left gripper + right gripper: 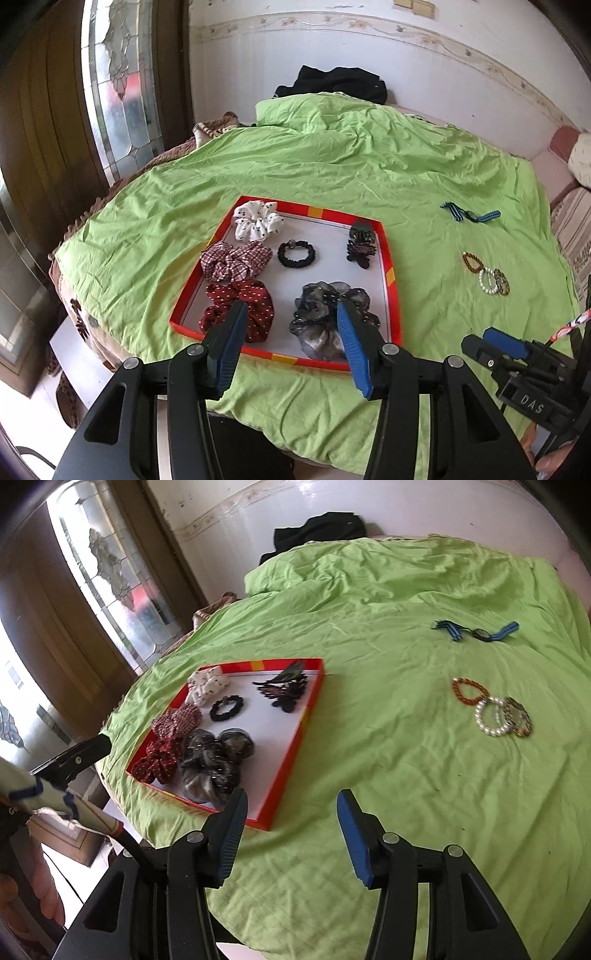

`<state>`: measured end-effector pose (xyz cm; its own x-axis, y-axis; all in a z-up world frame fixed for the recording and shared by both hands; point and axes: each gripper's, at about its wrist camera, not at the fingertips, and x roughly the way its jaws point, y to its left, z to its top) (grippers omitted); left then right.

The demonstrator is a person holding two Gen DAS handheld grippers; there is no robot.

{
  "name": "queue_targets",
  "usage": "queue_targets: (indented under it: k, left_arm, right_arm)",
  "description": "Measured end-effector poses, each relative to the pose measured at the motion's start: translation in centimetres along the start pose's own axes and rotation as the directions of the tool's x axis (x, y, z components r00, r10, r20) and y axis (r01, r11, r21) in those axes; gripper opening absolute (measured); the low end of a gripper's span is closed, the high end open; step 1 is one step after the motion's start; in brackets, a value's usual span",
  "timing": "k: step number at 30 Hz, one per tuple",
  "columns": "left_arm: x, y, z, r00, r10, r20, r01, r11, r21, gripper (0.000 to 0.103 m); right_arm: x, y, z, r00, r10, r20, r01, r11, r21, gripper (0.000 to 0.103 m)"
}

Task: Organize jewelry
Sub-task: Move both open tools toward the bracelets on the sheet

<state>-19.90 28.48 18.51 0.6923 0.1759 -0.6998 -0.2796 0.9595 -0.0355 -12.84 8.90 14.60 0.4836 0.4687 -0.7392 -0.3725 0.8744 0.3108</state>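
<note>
A red-rimmed tray (392, 280) (291, 753) with a white floor lies on the green sheet. It holds several scrunchies: white (257, 220), plaid (236, 263), red dotted (240, 309), grey sheer (328, 317) (216, 764), a small black one (296, 253) (226, 708), and dark hair clips (360, 243) (286, 690). Right of the tray lie bead bracelets (487, 275) (493, 710) and a blue striped ribbon tie (471, 214) (476, 631). My left gripper (291, 312) is open and empty above the tray's near side. My right gripper (291, 799) is open and empty over the sheet, right of the tray.
The green sheet (332, 166) (406, 775) covers a bed. A black garment (332, 83) (314, 535) lies at the far end by the wall. A glass-panelled door (118, 92) stands on the left. The right gripper's body (517, 365) shows low right in the left wrist view.
</note>
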Motion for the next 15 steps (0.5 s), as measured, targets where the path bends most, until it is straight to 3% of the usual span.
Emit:
queue_targets:
  k: [9,15]
  left_arm:
    - [0.1,-3.4,-0.4,1.000,-0.004,-0.027,0.006,0.997,0.072,0.051]
    - [0.6,-5.8,-0.6,0.999,-0.015,-0.044,0.019,0.994,0.111,0.052]
  right_arm:
    - [-1.5,-4.9,-0.9,0.999,-0.042,0.022,0.040,0.997,0.073,0.057]
    - [-2.0,-10.3,-1.2,0.997,-0.074,0.021,0.069,0.979,0.190,0.057]
